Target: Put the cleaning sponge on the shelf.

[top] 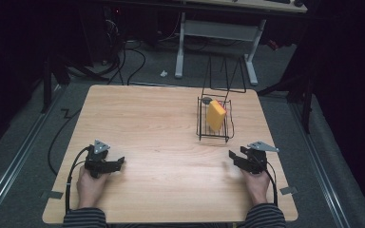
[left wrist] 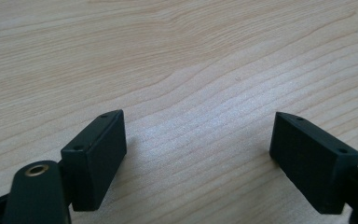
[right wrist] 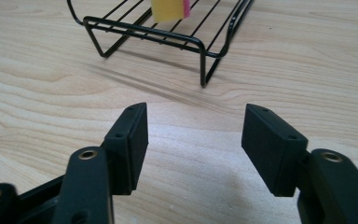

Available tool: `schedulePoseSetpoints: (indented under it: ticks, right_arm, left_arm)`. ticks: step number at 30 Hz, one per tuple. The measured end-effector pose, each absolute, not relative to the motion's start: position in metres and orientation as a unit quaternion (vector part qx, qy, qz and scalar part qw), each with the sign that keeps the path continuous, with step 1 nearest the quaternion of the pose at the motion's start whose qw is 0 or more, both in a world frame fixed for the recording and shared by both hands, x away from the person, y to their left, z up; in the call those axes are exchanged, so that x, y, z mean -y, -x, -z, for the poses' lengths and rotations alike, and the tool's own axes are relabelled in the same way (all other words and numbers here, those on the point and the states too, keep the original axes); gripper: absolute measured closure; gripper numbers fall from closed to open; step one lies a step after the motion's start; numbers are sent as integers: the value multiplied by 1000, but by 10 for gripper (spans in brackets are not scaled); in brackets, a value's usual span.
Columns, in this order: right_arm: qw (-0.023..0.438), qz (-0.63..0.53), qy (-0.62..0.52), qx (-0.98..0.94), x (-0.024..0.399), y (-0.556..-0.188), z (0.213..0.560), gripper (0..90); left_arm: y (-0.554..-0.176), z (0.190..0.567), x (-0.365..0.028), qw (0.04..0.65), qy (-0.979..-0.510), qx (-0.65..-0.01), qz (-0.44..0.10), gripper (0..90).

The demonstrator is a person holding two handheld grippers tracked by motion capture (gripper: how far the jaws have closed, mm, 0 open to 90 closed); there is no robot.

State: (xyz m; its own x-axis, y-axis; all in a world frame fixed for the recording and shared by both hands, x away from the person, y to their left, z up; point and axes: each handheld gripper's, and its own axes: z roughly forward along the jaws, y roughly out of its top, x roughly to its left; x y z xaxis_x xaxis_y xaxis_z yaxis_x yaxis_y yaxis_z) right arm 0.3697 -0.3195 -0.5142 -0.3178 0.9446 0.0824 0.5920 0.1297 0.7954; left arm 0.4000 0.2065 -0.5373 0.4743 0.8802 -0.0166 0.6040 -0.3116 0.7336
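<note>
Both hands are resting at the near edge of the table [top: 161,137], the left hand-held gripper [top: 116,164] and right hand-held gripper [top: 234,158] each spread wide and gripping nothing. Farther back, a black wire rack [top: 200,124] is holding a yellow sponge [top: 215,115] standing on edge, with a pink face showing.

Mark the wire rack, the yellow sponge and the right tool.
wire rack [top: 201,134]: high view, its near left corner on the table.
yellow sponge [top: 215,116]: high view, middle of its yellow face, standing in the rack.
right tool [right wrist: 194,140]: right gripper view, midway between its open jaws.
</note>
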Motion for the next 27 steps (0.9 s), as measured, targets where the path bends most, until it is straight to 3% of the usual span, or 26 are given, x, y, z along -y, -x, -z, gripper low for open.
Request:
schedulePoseSetpoints:
  ticks: [27]
  right_arm:
    - [233, -322, -531, -748, 305, -383, 530, 391]
  left_arm:
    - [-400, 537, -206, 348, -785, -473, -199, 191]
